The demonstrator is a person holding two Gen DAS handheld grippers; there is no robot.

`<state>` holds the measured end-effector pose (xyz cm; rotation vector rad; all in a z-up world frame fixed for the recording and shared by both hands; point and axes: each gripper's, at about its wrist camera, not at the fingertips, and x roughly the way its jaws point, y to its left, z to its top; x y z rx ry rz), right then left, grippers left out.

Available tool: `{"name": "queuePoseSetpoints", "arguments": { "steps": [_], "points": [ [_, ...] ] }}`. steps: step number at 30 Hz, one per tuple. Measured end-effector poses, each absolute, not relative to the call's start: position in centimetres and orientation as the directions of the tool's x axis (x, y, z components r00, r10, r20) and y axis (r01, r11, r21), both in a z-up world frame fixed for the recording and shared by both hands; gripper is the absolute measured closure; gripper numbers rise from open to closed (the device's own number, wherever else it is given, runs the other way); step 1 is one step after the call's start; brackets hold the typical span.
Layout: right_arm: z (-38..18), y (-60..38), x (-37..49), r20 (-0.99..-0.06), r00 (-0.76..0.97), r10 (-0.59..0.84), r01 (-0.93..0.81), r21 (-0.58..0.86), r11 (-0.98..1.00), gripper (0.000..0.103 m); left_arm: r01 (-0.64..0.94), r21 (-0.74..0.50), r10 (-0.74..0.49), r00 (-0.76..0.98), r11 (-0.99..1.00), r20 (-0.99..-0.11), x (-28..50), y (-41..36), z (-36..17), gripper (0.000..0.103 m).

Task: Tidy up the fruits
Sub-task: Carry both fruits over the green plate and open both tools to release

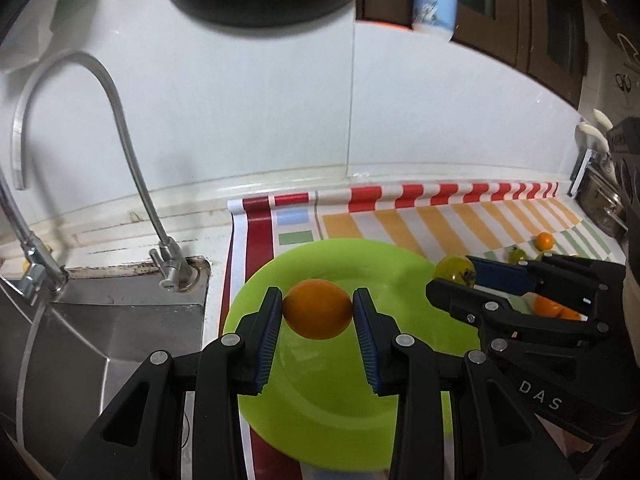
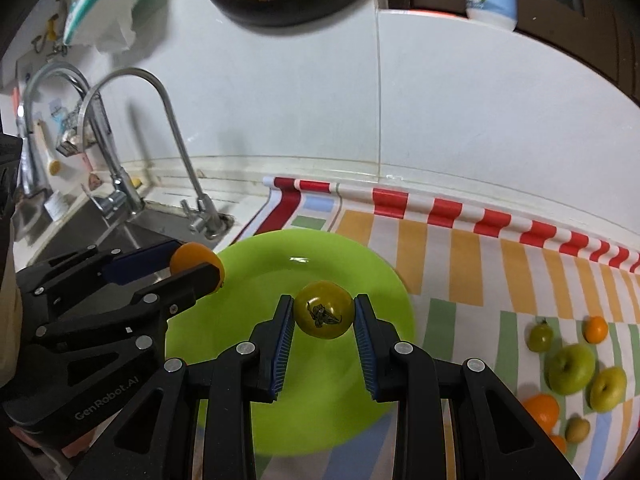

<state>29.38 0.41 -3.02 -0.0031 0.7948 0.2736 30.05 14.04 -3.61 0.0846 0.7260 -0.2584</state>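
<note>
A: Left wrist view, entry one. What is logged?

B: Left gripper (image 1: 318,312), jaws pinching one orange fruit (image 1: 318,309), held above the green plate (image 1: 372,412). The plate shows nothing resting on it. Right gripper (image 1: 460,280) enters from the right, pinching one yellow-green tomato (image 1: 455,269) near the plate's rim. On the striped cloth (image 1: 440,220) covering the surface beyond: one small orange fruit, one small green one; the rest hidden behind the gripper.

A: Right wrist view?

B: Same tomato (image 2: 324,309) between the right gripper's (image 2: 324,312) jaws, over the plate (image 2: 248,320). Loose on the cloth (image 2: 500,264), well apart from the plate: two green apples, one green tomato, three orange fruits, one partly cut off, and one small tan fruit.

A: Step in hand?

B: Judged as delivery: both fruits poised for placing. Next move calls for lowering each, then spreading the jaws gently so neither rolls off.
</note>
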Motion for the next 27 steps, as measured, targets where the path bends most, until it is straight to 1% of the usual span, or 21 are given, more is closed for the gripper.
{"name": "queuePoseSetpoints", "arguments": {
  "steps": [7, 14, 15, 16, 17, 18, 19, 20, 23, 26, 27],
  "points": [
    [-5.5, 0.8, 32.3, -0.75, 0.622, 0.228, -0.226, 0.107, 0.968, 0.072, 0.279, -0.044, -0.224, 0.66, 0.959, -0.717, 33.1, 14.1, -6.4, 0.067],
    [-7.0, 0.7, 33.3, -0.77, 0.597, 0.227, -0.208, 0.124, 0.97, 0.072, 0.281, -0.039, -0.219, 0.648, 0.959, -0.729, 34.4, 13.8, -7.4, 0.066],
    [-7.0, 0.6, 33.4, -0.767, 0.598, 0.231, -0.208, 0.129, 0.97, 0.072, 0.277, -0.037, -0.216, 0.651, 0.96, -0.728, 34.4, 13.9, -7.4, 0.063],
    [-7.0, 0.6, 33.5, -0.766, 0.6, 0.232, -0.207, 0.132, 0.969, 0.071, 0.271, -0.034, -0.21, 0.656, 0.962, -0.725, 34.4, 13.9, -7.3, 0.057],
    [-6.9, 0.5, 33.4, -0.765, 0.602, 0.228, -0.203, 0.129, 0.971, 0.071, 0.266, -0.033, -0.207, 0.66, 0.963, -0.722, 34.3, 14.0, -7.2, 0.055],
    [-6.8, 0.4, 33.4, -0.764, 0.604, 0.227, -0.201, 0.13, 0.971, 0.07, 0.266, -0.031, -0.207, 0.665, 0.963, -0.718, 34.2, 14.1, -7.0, 0.055],
    [-6.7, 0.3, 33.3, -0.762, 0.606, 0.23, -0.2, 0.134, 0.971, 0.066, 0.262, -0.022, -0.199, 0.673, 0.965, -0.712, 34.0, 14.1, -6.7, 0.055],
    [-6.5, 0.2, 33.2, -0.76, 0.61, 0.226, -0.196, 0.132, 0.972, 0.065, 0.254, -0.009, -0.186, 0.681, 0.967, -0.708, 33.8, 14.1, -6.5, 0.054],
    [-5.9, -0.1, 32.6, -0.749, 0.625, 0.221, -0.192, 0.126, 0.973, 0.065, 0.234, 0.013, -0.16, 0.7, 0.972, -0.696, 32.9, 14.4, -5.5, 0.048],
    [-5.0, -0.4, 31.7, -0.736, 0.641, 0.218, -0.189, 0.124, 0.974, 0.065, 0.214, 0.028, -0.138, 0.718, 0.976, -0.682, 31.6, 14.8, -4.5, 0.045],
    [-4.8, -0.5, 31.3, -0.732, 0.646, 0.217, -0.189, 0.122, 0.974, 0.065, 0.207, 0.035, -0.129, 0.724, 0.978, -0.678, 31.1, 14.8, -4.2, 0.043]
  ]
}}
